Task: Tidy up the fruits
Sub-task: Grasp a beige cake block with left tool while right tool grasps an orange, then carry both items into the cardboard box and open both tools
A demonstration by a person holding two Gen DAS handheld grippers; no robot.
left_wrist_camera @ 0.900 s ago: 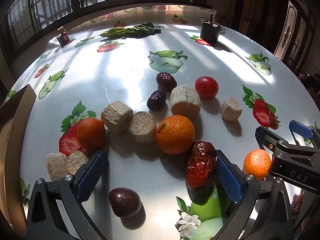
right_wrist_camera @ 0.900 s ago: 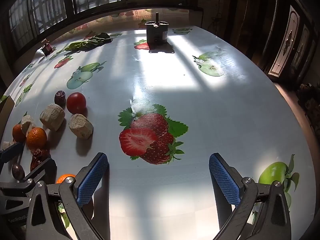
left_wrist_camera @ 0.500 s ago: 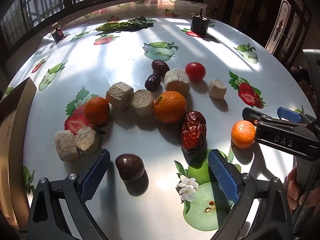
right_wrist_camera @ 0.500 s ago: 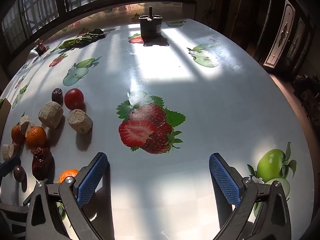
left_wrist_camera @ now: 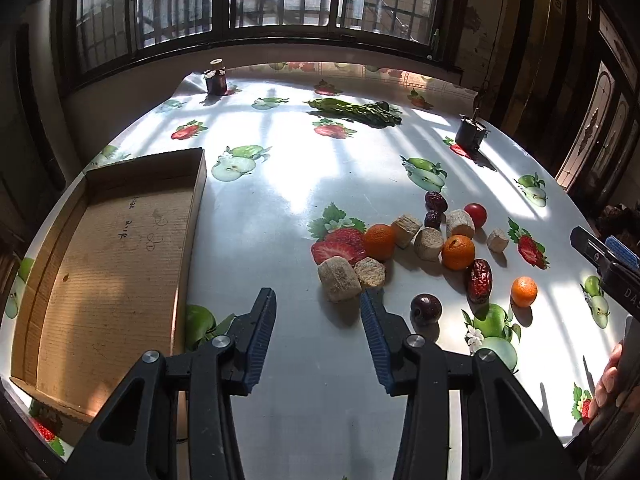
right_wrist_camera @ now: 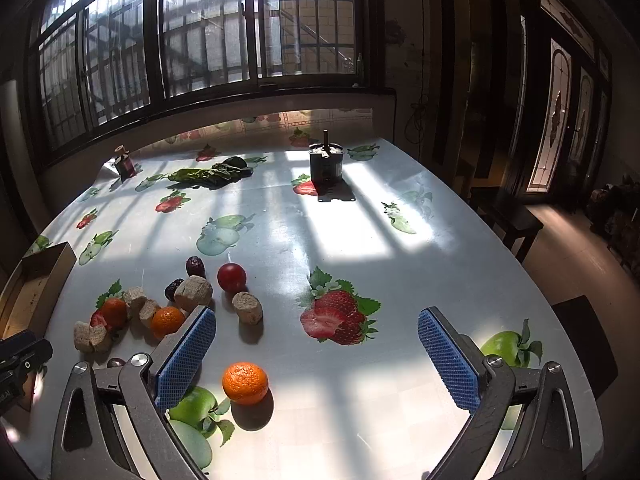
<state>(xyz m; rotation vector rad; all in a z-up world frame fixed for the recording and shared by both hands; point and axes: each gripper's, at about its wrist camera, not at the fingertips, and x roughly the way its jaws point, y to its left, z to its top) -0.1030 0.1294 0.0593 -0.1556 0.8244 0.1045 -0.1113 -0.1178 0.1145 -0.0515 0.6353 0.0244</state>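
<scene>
Box: cardboard box (left_wrist_camera: 112, 248) is sitting empty, left of frame.
Fruit: every piece (left_wrist_camera: 458, 252) is lying loose on the table (left_wrist_camera: 280, 184), centre right; you're starting from nothing sorted.
Left gripper (left_wrist_camera: 316, 320): jaws partly apart, gripping nothing.
Right gripper (right_wrist_camera: 316, 344): jaws spread wide, gripping nothing.

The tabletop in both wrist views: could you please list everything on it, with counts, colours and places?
Cardboard tray: one, brown, left edge, nothing visible inside.
Oranges: three, orange; two in the cluster, one apart nearer the right gripper.
Beige cylinder pieces: six, tan, through the cluster.
Tomato: one, red, cluster's far side.
Dates: three, dark red, one large, two small behind.
Plum: one, dark purple, near the left gripper.
Leafy greens: one bunch, green, far side.
Small jar: one, dark, far left.
Metal container: one, dark, far right.
Left gripper: open, empty.
Right gripper: wide open, empty.
</scene>
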